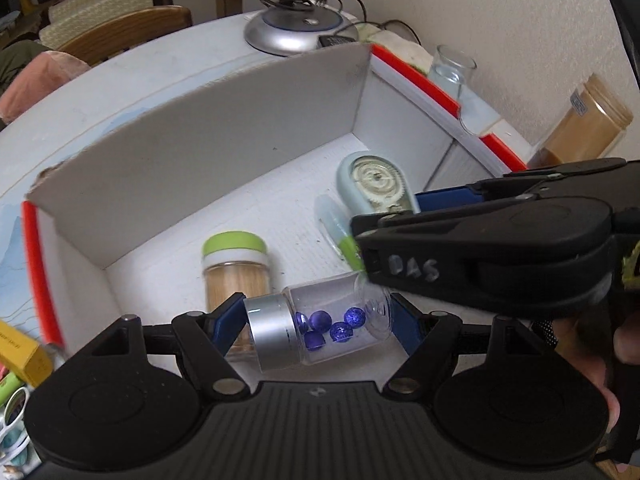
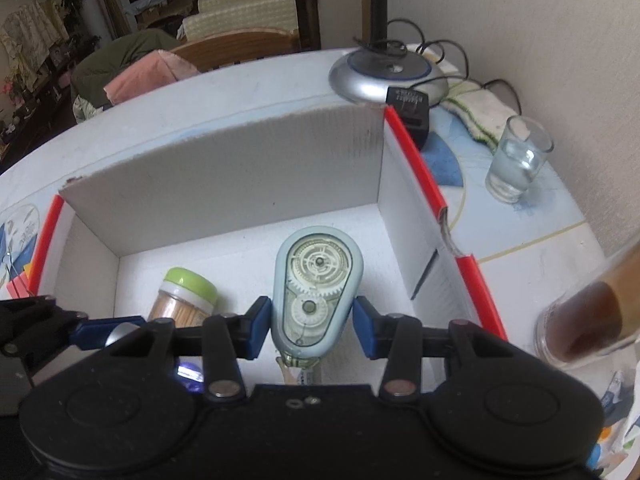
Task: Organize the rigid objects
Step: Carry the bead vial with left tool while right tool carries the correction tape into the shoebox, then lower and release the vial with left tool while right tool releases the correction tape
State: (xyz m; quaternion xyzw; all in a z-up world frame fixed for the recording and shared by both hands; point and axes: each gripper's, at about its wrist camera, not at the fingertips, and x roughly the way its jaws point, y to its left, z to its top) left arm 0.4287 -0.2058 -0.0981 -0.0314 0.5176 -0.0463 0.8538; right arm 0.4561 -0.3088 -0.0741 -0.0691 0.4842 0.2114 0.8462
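Observation:
A white box with red rims [image 1: 208, 148] [image 2: 224, 168] stands on the table. My left gripper [image 1: 318, 326] holds a clear bottle with a silver cap and blue beads [image 1: 320, 328] end to end above the box floor. A toothpick jar with a green lid [image 1: 235, 264] [image 2: 184, 296] lies in the box. My right gripper [image 2: 310, 326] [image 1: 400, 216] is open, its pads either side of a pale blue correction-tape dispenser [image 2: 316, 284] [image 1: 372, 184] lying in the box, with a gap on each side.
A silver lamp base [image 2: 384, 74] and a black adapter [image 2: 408, 114] sit behind the box. A glass of water [image 2: 516, 160] and a brown-filled jar [image 2: 588, 328] stand to the right. Yellow box and sunglasses [image 1: 16, 412] lie at the left.

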